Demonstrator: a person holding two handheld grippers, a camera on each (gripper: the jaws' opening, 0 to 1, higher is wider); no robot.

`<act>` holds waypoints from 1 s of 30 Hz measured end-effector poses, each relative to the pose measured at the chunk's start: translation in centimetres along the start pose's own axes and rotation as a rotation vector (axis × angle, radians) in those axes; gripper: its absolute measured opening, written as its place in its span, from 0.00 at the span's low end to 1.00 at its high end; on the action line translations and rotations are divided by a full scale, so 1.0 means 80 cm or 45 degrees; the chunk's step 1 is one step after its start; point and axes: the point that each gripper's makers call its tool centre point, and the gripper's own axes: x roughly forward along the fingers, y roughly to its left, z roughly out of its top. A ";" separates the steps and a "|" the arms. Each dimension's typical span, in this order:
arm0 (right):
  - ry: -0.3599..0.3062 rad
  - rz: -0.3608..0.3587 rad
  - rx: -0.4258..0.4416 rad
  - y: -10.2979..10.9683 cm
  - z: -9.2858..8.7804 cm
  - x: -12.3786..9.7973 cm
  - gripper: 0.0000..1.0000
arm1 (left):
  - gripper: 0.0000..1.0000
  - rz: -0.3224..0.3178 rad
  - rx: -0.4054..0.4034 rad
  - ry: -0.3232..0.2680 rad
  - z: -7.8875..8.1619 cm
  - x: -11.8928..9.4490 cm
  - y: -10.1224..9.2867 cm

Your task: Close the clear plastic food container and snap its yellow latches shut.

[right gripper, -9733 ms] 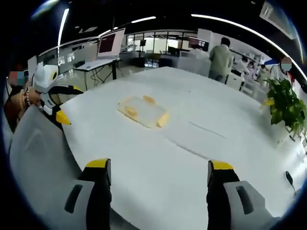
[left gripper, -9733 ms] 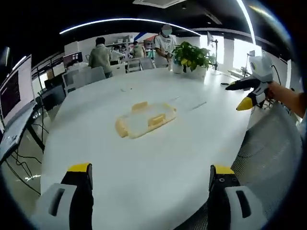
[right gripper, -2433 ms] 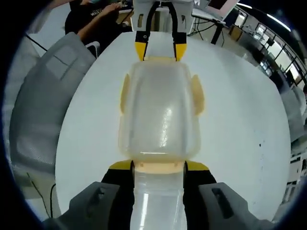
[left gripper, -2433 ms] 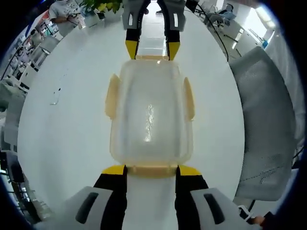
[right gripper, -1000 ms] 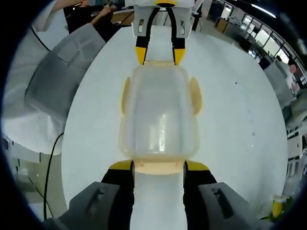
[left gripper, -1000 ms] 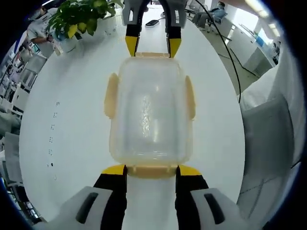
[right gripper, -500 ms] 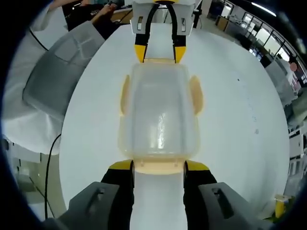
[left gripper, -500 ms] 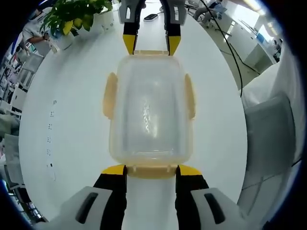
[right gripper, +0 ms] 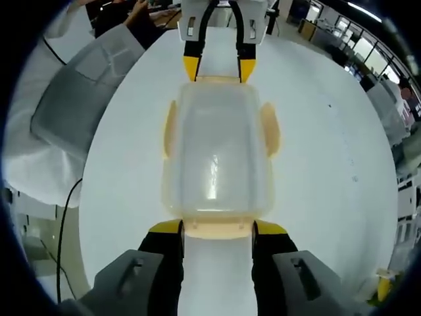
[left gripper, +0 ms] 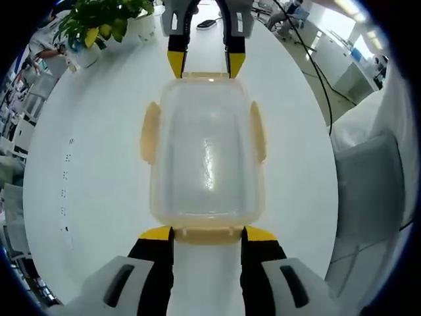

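Observation:
The clear plastic container (left gripper: 205, 155) with its lid on hangs between my two grippers over the white table (left gripper: 85, 164). My left gripper (left gripper: 208, 234) is shut on the yellow end latch (left gripper: 208, 233) nearest it. The right gripper (left gripper: 204, 64) grips the far end latch. In the right gripper view, the container (right gripper: 217, 151) runs away from my right gripper (right gripper: 218, 228), which is clamped on its near yellow latch (right gripper: 218, 228). The left gripper (right gripper: 218, 68) holds the opposite end. Two yellow side latches (left gripper: 150, 131) (left gripper: 256, 130) stick out from the long sides.
A potted plant (left gripper: 99, 23) stands at the table's far left in the left gripper view. Grey chairs (left gripper: 368, 178) (right gripper: 85, 79) sit along the table's edge. A person's hand (right gripper: 138, 10) shows beyond the table. A black cable (right gripper: 66, 217) hangs below the table edge.
Both views have shifted slightly with the hands. The container stays held the same way between the two grippers.

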 end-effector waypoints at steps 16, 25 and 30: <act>0.069 0.023 -0.002 0.000 -0.012 0.011 0.33 | 0.23 0.006 0.029 0.053 -0.014 0.005 -0.003; 0.161 0.051 0.356 0.012 -0.069 0.015 0.42 | 0.39 0.055 -0.379 0.181 -0.086 0.000 0.002; 0.127 0.033 0.574 0.015 -0.086 0.003 0.42 | 0.48 0.041 -0.676 0.029 -0.084 -0.014 -0.003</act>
